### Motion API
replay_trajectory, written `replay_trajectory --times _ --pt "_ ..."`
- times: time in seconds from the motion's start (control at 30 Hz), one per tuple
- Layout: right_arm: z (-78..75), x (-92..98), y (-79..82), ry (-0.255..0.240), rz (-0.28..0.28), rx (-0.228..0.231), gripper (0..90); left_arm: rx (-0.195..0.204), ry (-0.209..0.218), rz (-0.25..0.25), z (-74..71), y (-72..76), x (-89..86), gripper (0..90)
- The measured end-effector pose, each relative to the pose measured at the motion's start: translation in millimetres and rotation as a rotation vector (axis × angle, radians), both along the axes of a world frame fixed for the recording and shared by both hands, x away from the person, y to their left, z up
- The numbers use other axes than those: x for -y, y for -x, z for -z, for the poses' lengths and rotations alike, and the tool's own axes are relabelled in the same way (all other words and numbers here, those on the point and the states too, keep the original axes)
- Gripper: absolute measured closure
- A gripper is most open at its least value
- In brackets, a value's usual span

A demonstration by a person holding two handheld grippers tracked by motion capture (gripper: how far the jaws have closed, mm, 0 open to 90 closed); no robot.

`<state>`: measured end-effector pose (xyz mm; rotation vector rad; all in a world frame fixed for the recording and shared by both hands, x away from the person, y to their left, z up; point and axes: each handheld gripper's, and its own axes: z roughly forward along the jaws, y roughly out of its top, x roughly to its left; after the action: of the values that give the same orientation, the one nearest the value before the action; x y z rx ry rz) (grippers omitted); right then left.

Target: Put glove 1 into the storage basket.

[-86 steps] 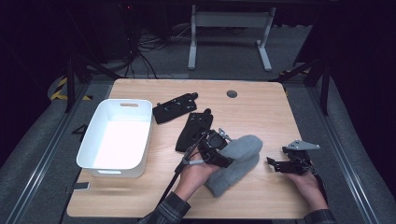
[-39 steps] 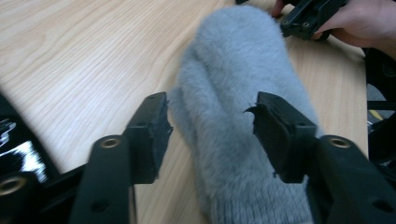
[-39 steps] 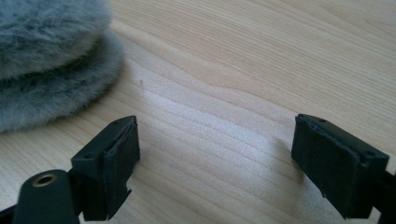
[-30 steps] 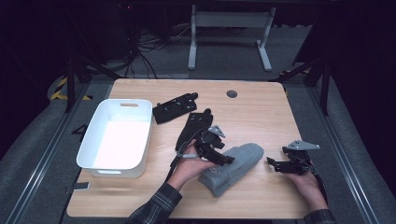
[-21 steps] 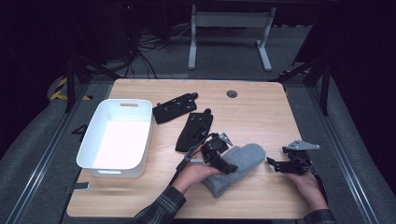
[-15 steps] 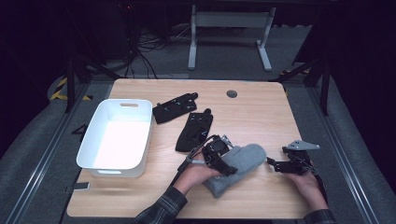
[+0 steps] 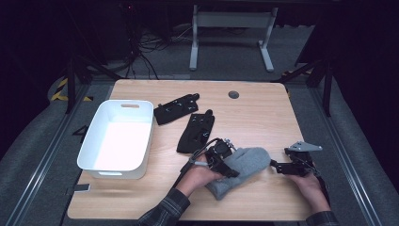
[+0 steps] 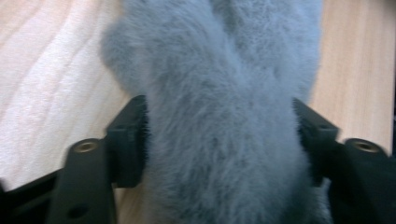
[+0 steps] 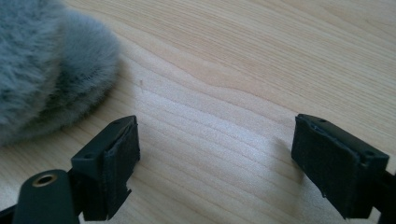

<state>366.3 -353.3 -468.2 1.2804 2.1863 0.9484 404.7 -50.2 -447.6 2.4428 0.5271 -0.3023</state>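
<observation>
Two grippers at the bench [image 7: 263, 101], one closing on a grey mitten [image 7: 240, 172].
The left gripper [image 8: 219, 140] has just been closing; its fingers [image 8: 128, 140] now squeeze the mitten lying mid-bench. The right gripper [image 9: 215, 158] rests beside it, fingers wide apart around nothing.

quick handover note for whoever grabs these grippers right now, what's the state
Left gripper: jaws just closing on the grey fuzzy mitten, pads pressing its sides at the table's near middle.
Right gripper: open, nothing between the jaws, resting on the table beside the mitten.
Two black gloves lie past the mitten; white bin at the left holds nothing.
Done: mitten gripped. Left: probably lifting it into the bin, then the gloves.
</observation>
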Motion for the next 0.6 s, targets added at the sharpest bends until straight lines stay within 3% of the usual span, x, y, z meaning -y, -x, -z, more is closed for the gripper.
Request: replay_trajectory --times 0.1,0.27,0.6 --pt "-0.1 0.0 0.1 0.002 0.001 0.0 15.9 -0.028 -0.003 0.012 -0.6 -0.3 1.1 49.9" --pt "0.0 0.0 0.0 0.0 0.0 0.0 16.0 -0.017 -0.023 0.025 -4.7 1.3 2.8 62.9" --pt "-0.1 0.0 -0.1 0.0 0.0 -0.001 15.9 -0.001 -0.008 0.005 -15.9 4.3 -4.4 69.6"
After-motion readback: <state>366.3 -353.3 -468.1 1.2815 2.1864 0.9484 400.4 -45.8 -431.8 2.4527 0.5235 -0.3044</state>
